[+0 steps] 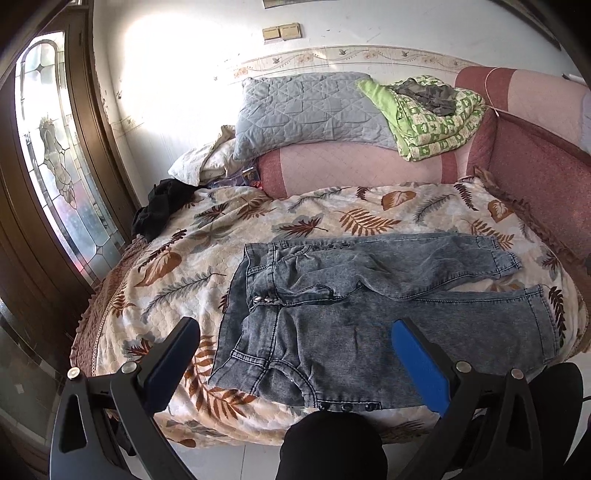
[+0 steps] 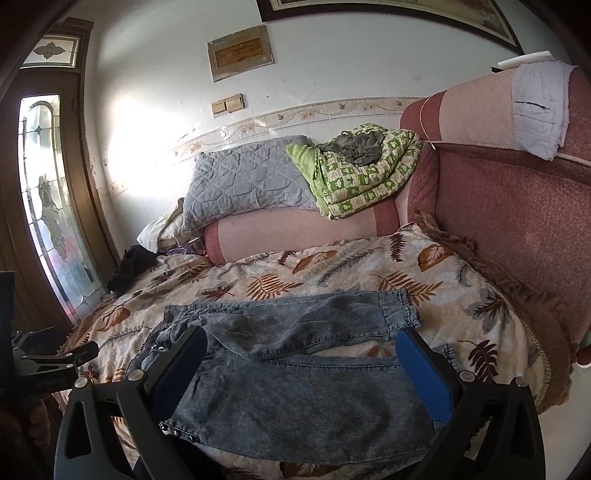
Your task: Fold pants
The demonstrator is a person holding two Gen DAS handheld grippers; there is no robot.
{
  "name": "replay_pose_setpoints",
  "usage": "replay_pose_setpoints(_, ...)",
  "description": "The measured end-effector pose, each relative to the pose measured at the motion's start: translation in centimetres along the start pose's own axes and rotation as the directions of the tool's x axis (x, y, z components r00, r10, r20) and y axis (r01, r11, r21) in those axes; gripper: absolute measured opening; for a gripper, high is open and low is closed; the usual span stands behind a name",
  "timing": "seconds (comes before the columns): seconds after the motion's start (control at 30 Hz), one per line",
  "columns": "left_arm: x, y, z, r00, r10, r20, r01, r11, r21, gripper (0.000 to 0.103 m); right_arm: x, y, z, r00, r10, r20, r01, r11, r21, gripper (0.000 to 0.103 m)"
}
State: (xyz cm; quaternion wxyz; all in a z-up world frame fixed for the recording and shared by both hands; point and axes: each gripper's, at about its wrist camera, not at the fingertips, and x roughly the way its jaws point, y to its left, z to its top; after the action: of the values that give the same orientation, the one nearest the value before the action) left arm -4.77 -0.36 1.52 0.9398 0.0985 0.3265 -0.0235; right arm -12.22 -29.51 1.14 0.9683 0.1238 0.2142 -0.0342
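denim pants (image 1: 369, 302), one pair, on the bedspread (image 1: 177, 266); left tool (image 1: 295, 354) and right tool (image 2: 301, 360) both spread apart.

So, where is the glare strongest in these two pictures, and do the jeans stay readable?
Left wrist view: sunlight washes out the white wall beside the glass door; the jeans stay evenly lit and sharp. Right wrist view: the same wall patch is overexposed, the corners are dark, and the fisheye bends the picture frame; the denim texture is still clear.
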Motion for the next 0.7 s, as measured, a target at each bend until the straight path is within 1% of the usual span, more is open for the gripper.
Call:
replay_pose_setpoints(0.27,-0.4,-0.3,0.3,1.0,0.006,0.005,-0.006,1.0,0.008,0.103,-0.5,-0.1,0.2,1.0,0.005,0.018,-0.005,1.0,0.005,0.103)
replay_pose_setpoints(0.7,1.9,-0.7,0.4,0.999,0.004,-0.043,-0.004,1.0,0.014,0.103,1.6,-1.2,0.0,1.0,-0.003,-0.029,0.004,1.0,0.025,0.103)
